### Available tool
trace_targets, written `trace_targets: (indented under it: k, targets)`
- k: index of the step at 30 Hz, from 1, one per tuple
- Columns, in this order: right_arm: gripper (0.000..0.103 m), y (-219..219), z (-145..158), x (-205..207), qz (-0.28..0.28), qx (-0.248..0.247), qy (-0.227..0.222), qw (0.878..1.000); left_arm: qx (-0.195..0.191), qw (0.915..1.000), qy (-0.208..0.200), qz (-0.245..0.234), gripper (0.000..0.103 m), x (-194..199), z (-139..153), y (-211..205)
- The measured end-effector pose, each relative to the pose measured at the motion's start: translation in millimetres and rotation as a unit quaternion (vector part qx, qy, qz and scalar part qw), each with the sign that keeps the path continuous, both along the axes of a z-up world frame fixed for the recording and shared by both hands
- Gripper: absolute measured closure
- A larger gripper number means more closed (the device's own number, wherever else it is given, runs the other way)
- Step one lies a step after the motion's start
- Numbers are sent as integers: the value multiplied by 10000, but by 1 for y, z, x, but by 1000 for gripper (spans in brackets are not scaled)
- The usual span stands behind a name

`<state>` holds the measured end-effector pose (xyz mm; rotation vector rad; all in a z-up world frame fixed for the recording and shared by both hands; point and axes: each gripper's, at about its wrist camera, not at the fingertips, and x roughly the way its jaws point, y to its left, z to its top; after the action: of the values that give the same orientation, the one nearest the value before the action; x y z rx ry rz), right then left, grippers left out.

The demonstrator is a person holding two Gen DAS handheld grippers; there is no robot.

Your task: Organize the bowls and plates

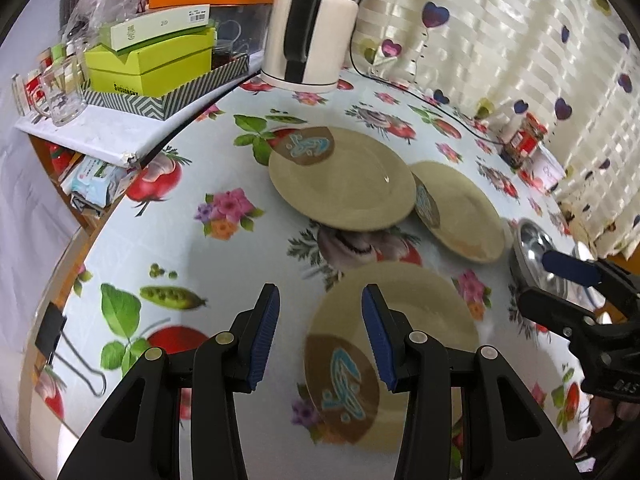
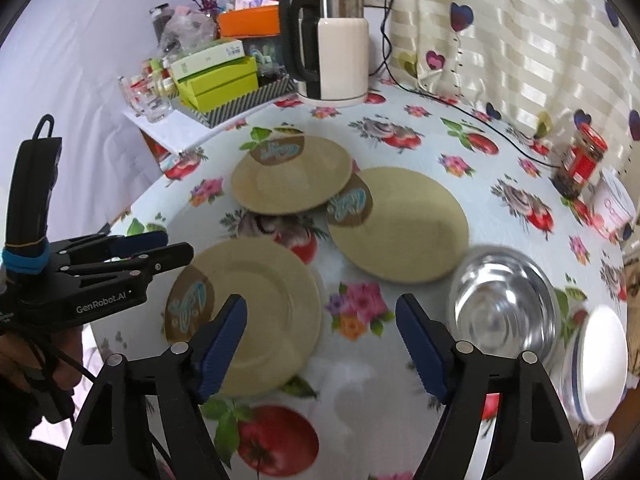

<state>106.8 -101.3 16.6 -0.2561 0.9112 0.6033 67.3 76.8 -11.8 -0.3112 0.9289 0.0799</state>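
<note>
Three tan plates with brown patches lie on the floral tablecloth. The near plate (image 1: 394, 344) (image 2: 256, 312) is under my open left gripper (image 1: 320, 336). The far plate (image 1: 342, 178) (image 2: 292, 176) overlaps the edge of the right plate (image 1: 460, 212) (image 2: 400, 224). A steel bowl (image 2: 502, 312) (image 1: 534, 248) sits right of my open, empty right gripper (image 2: 320, 340). A white bowl (image 2: 600, 364) with a blue rim stands at the right edge. The right gripper shows in the left wrist view (image 1: 568, 276), and the left gripper in the right wrist view (image 2: 160, 248).
A white kettle (image 2: 336, 48) with a black cord stands at the back. Green boxes (image 2: 220, 80) and glasses (image 2: 148, 100) fill a side shelf at back left. A red-lidded jar (image 2: 580, 164) and a cup stand near the curtain. A binder clip (image 1: 60, 344) grips the table edge.
</note>
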Motion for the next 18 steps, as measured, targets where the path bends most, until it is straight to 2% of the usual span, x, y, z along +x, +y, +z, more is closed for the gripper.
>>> trace_targets:
  k: [3, 9, 18]
  targets:
    - [37, 9, 0, 14, 23, 39, 60, 10000, -50, 10000, -29, 47, 59, 10, -1, 8]
    - [44, 25, -5, 44, 24, 89, 153, 9998, -348, 9993, -11, 108, 59, 27, -8, 23]
    - [56, 47, -18, 90, -34, 108, 281, 9995, -752, 9966, 77, 317, 65, 51, -26, 44]
